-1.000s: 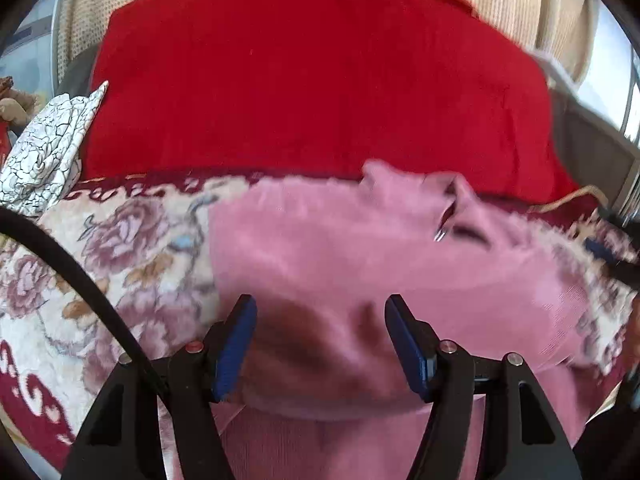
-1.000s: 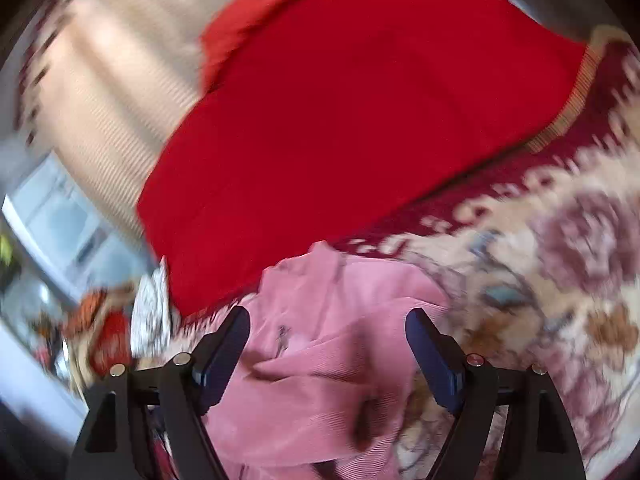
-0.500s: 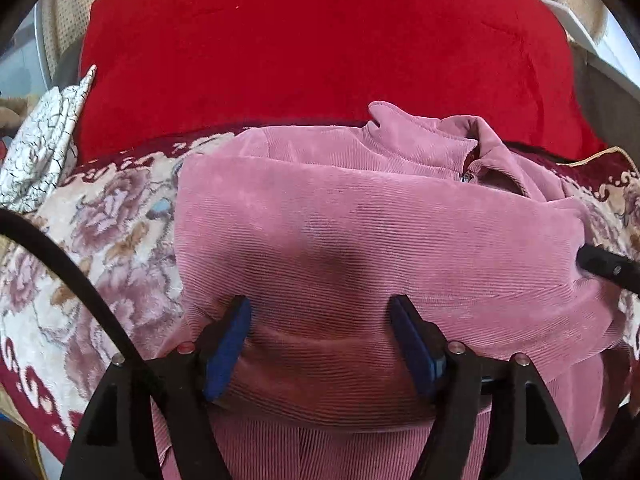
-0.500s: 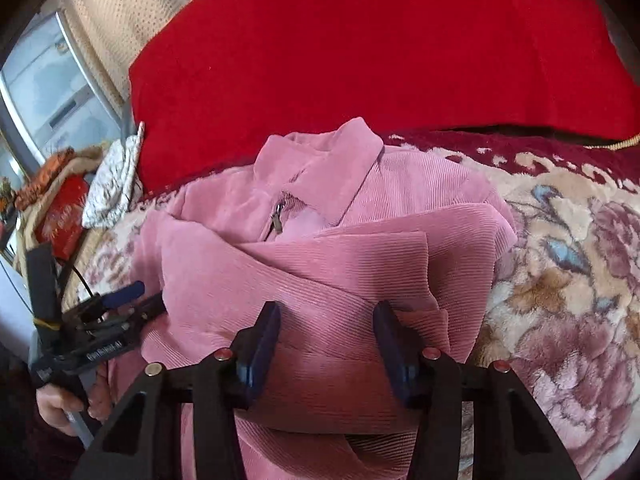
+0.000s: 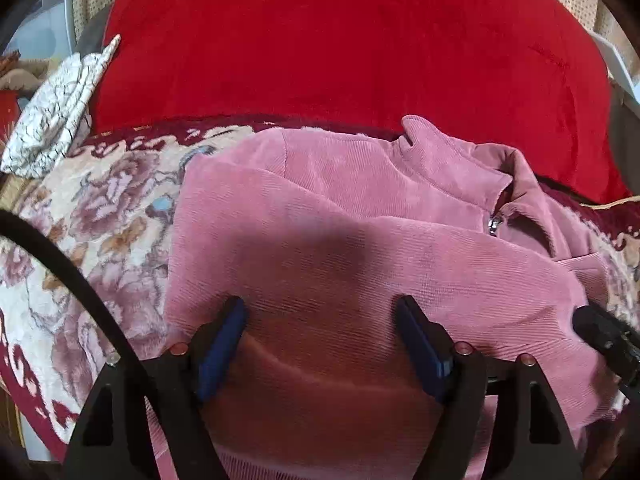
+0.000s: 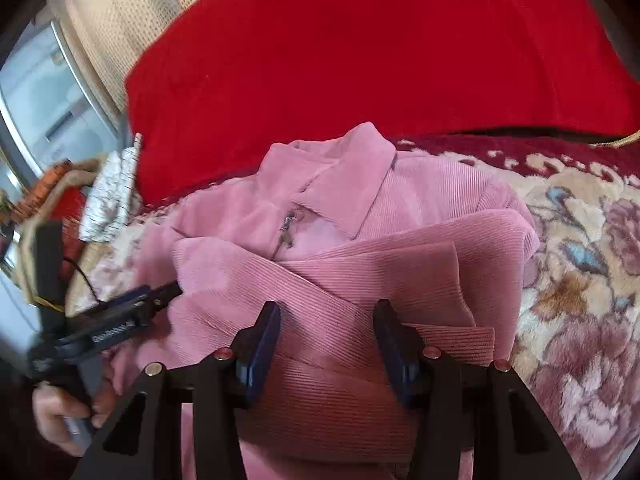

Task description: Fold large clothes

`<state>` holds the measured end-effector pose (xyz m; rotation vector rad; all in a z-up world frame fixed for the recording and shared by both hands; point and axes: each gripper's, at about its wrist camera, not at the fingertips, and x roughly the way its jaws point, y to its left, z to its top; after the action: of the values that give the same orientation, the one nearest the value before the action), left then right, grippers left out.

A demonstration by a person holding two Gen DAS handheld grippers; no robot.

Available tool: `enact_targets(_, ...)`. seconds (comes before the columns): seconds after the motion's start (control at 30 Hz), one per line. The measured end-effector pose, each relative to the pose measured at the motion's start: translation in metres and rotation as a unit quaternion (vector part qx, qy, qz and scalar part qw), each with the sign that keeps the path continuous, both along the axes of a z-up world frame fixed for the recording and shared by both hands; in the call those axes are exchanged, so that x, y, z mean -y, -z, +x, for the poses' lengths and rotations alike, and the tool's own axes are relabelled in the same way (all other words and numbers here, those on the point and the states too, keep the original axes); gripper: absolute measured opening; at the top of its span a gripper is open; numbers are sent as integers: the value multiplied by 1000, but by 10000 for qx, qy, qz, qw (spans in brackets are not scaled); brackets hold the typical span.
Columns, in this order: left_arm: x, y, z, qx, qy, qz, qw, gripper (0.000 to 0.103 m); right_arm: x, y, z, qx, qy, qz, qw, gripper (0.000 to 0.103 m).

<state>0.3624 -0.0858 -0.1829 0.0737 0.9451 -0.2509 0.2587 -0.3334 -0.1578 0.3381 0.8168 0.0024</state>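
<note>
A pink corduroy jacket (image 5: 360,240) with a collar and a zipper lies on a floral blanket (image 5: 100,220), its sleeves folded across the front. It also shows in the right wrist view (image 6: 360,264). My left gripper (image 5: 320,308) is open, its blue pads resting on the folded fabric near the hem. My right gripper (image 6: 326,312) is open too, its pads down on the crossed sleeves. The left gripper also shows at the left of the right wrist view (image 6: 120,316). The tip of the right gripper shows at the right of the left wrist view (image 5: 600,332).
A large red cushion (image 5: 340,48) stands behind the jacket. A white crackle-patterned cloth (image 5: 60,112) lies at the far left. The floral blanket (image 6: 580,280) stretches to the right of the jacket. Beige curtain (image 6: 132,12) and a window lie behind.
Both grippers have come down and closer onto the jacket from a raised, moving view. The right gripper's jaws have narrowed. The jacket now lies folded and still.
</note>
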Motion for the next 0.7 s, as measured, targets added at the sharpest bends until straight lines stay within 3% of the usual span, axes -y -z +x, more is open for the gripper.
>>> enact_targets(0.07,1,0,-1,23,29,78,10000,79,-4,-3,1,-20,-60,-156,9999,53)
enact_targets(0.13,-2,-5,-3,70,-28,-19,10000,79,0,-6,-1,31,-48,-12,10000,53)
enact_targets(0.27,-7,-31,-27,732,45,12,9973,79,7,-20,-9,343,-51,217,9992,53)
enact_targets(0.37,-14,-41,-38,1006,49,-128,9948,79,4,-31,-20,635,-165,187,9977,53)
enact_targets(0.47,-16,-39,-43,845,223,-267,9958,79,-5,-32,-23,635,-400,181,9970,53)
enact_targets(0.63,-8,0,-33,36,396,171,9991,80,-16,-4,-7,-164,-481,79,9987,53)
enact_targets(0.7,-8,0,-33,58,423,154,9990,81,-19,-4,-6,-115,-469,22,9988,55)
